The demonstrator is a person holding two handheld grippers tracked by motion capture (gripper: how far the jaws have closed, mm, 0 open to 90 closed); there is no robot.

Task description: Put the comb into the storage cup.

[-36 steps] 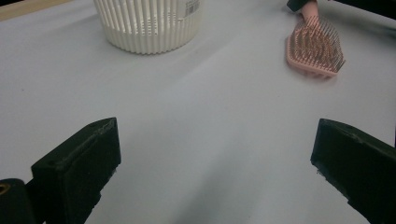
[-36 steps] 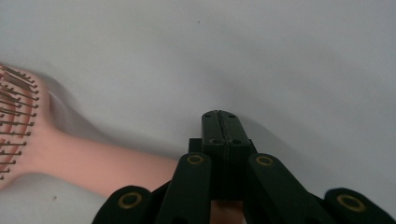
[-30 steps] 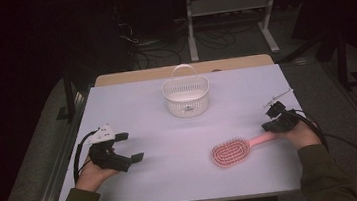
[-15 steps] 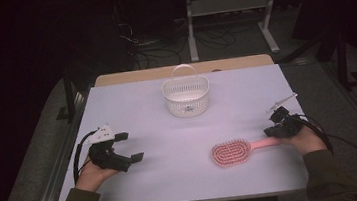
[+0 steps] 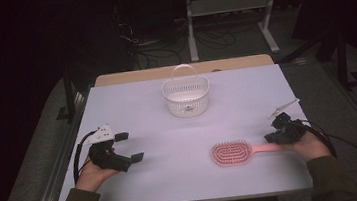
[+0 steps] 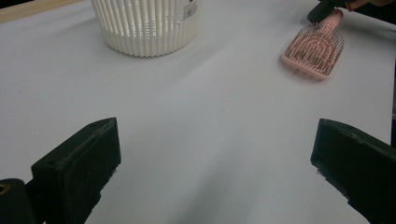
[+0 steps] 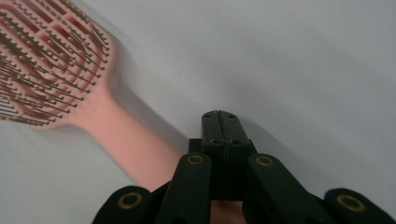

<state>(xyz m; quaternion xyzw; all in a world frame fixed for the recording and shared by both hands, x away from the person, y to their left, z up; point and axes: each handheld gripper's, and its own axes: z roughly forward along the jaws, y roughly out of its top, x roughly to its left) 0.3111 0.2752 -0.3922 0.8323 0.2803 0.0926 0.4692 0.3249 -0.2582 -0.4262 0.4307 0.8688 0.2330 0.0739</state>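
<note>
A pink hairbrush (image 5: 231,153) lies bristles up on the white table (image 5: 185,180), handle pointing right. My right gripper (image 5: 272,138) sits at the handle's end, its jaws pressed flat together with nothing between them. In the right gripper view the shut gripper (image 7: 219,116) lies just right of the handle of the hairbrush (image 7: 51,70), and the handle runs under its body. My left gripper (image 5: 131,145) rests at the table's left with its jaws wide apart and empty. The left gripper view has that gripper (image 6: 210,154) facing the hairbrush (image 6: 314,51) and the right gripper (image 6: 322,10) beyond.
A white slatted basket (image 5: 186,97) with an upright handle stands at the back middle of the table; it is also the basket (image 6: 144,28) at the top of the left gripper view. Black cables trail from both grippers. A metal frame stands on the floor behind.
My right gripper has slid a little toward the table's front edge, and the brush handle has swung with it from slanting up-right to nearly level. The left gripper has stayed put.
</note>
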